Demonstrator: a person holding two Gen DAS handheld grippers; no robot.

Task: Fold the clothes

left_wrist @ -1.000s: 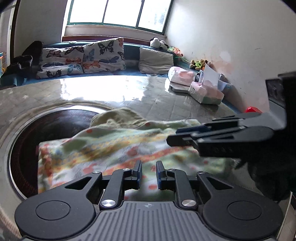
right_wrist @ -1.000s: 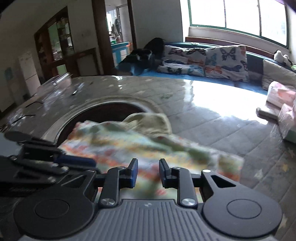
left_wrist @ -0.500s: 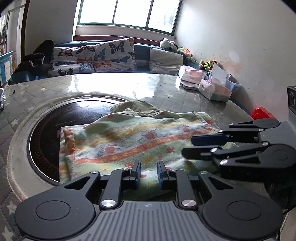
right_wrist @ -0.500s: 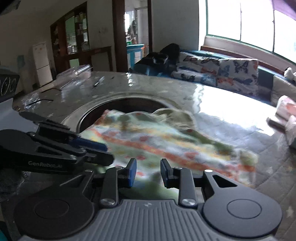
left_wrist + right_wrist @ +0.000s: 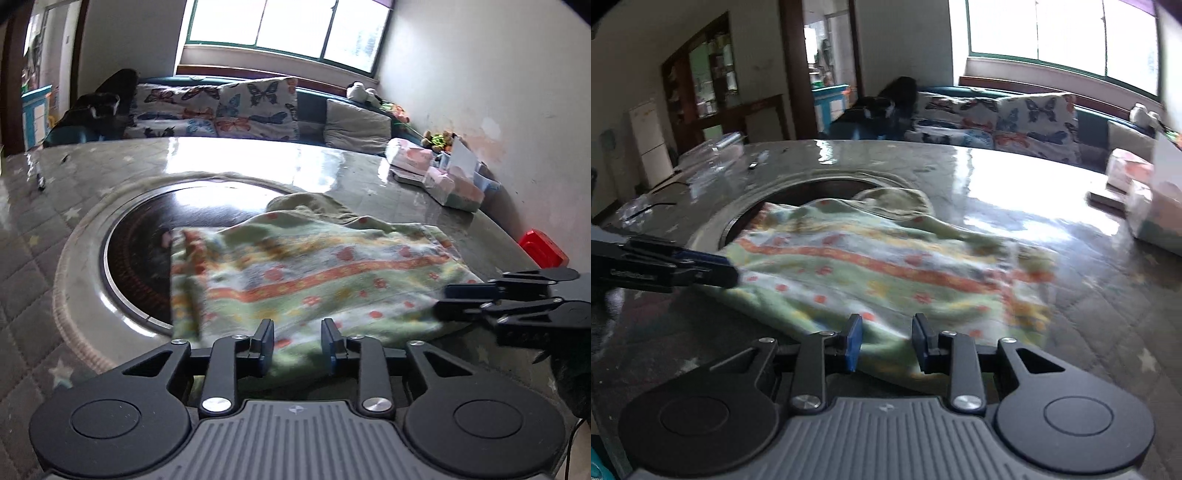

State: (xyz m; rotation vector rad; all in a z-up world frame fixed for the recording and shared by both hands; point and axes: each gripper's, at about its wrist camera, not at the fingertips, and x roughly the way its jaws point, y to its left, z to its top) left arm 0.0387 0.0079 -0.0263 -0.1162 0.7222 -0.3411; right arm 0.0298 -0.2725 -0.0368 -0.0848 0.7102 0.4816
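Observation:
A folded green garment with orange stripes and flower print (image 5: 314, 273) lies on the round table, partly over the dark glass turntable (image 5: 147, 229); it also shows in the right wrist view (image 5: 886, 266). A plain olive cloth (image 5: 306, 205) pokes out behind it. My left gripper (image 5: 297, 345) is open, its fingers just above the garment's near edge. My right gripper (image 5: 886, 343) is open over the near edge on the other side. Each gripper shows in the other's view: the right one (image 5: 443, 299) at the garment's right corner, the left one (image 5: 733, 273) at its left corner.
The grey quilted tablecloth (image 5: 29, 258) covers the table. Tissue packs and a box (image 5: 454, 184) stand at the far right near the wall. A red object (image 5: 541, 247) lies off the right edge. A sofa with butterfly cushions (image 5: 221, 110) is behind.
Both grippers have drawn back toward the near edge of the garment and opened wider. The garment has settled flat on the table.

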